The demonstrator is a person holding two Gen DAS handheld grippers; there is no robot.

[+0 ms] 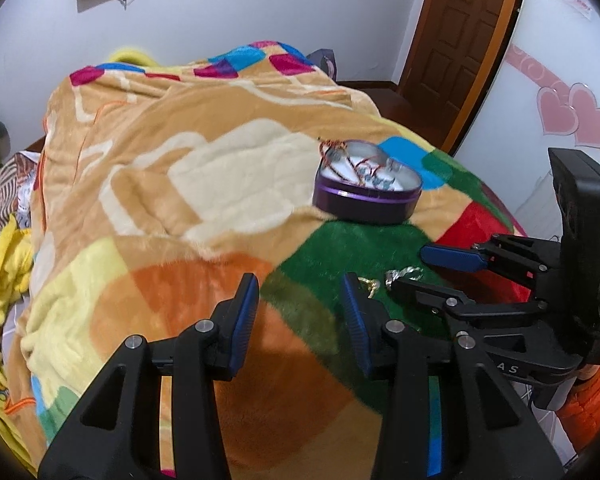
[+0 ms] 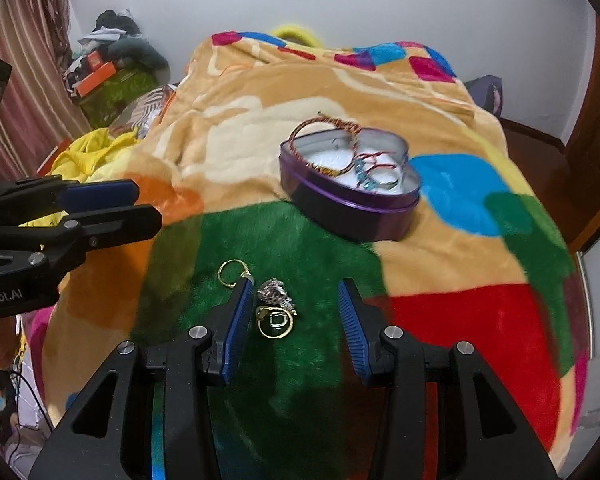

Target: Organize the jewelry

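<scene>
A purple heart-shaped tin (image 2: 350, 208) stands open on the blanket, with red bracelets (image 2: 324, 132) and rings inside; it also shows in the left wrist view (image 1: 366, 200). On the green patch lie a gold ring (image 2: 230, 273), a silver ring (image 2: 276, 294) and a gold hoop (image 2: 275, 322). My right gripper (image 2: 296, 312) is open, low over the silver ring and gold hoop. My left gripper (image 1: 300, 312) is open and empty, left of the rings. The silver ring (image 1: 400, 274) shows beside the right gripper's fingers (image 1: 452, 258).
A colourful fleece blanket (image 2: 300, 88) covers the bed. Yellow cloth (image 2: 88, 156) and piled boxes and clothes (image 2: 108, 72) lie at the far left by a curtain. A brown door (image 1: 456, 40) and a wardrobe with pink hearts (image 1: 572, 116) stand to the right.
</scene>
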